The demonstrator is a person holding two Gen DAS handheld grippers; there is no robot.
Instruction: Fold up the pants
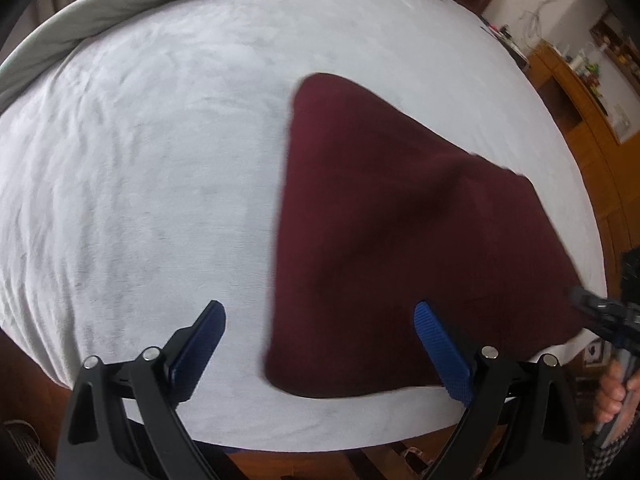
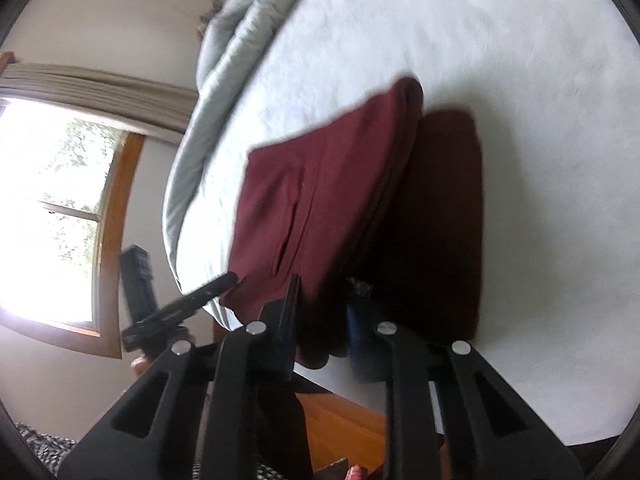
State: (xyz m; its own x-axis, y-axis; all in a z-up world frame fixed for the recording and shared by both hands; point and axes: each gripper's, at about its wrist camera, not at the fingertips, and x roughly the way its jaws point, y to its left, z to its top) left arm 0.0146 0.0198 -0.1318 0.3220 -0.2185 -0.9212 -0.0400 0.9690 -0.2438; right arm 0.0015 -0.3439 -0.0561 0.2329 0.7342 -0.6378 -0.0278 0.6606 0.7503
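Lying folded on the pale grey bedspread (image 1: pixel 140 160), the maroon pants (image 1: pixel 400 240) form a compact wedge near the bed's near edge, to the right of centre in the left wrist view. In that view the left gripper (image 1: pixel 320 344) is held above the bedspread with its jaws spread wide: one blue pad (image 1: pixel 200 348) sits over bare bedspread to the left of the garment, and the other blue pad overlaps the garment's near right part. Nothing is clamped between them. At the right margin of the same view the right gripper (image 1: pixel 600 308) reaches the garment's right edge; whether it touches the fabric cannot be told from this view. In the right wrist view, which is tilted and blurred, the pants (image 2: pixel 320 208) appear in layers: a lighter maroon upper fold is raised above a darker lower layer that lies flat on the bedspread (image 2: pixel 520 60). The right gripper (image 2: pixel 320 320) has cloth between its two fingers at the garment's near edge; the fingers stand a little apart, and the blur does not show whether they are pinching the cloth. The left gripper (image 2: pixel 192 300) appears at the left in this view, near the corner of the upper fold. A bunched light grey duvet (image 1: pixel 100 8) lies along the far side of the bed. A wooden cabinet (image 1: pixel 580 120) stands beyond the bed in the left wrist view, and a bright window (image 2: pixel 48 200) with a wooden frame fills the left of the right wrist view.
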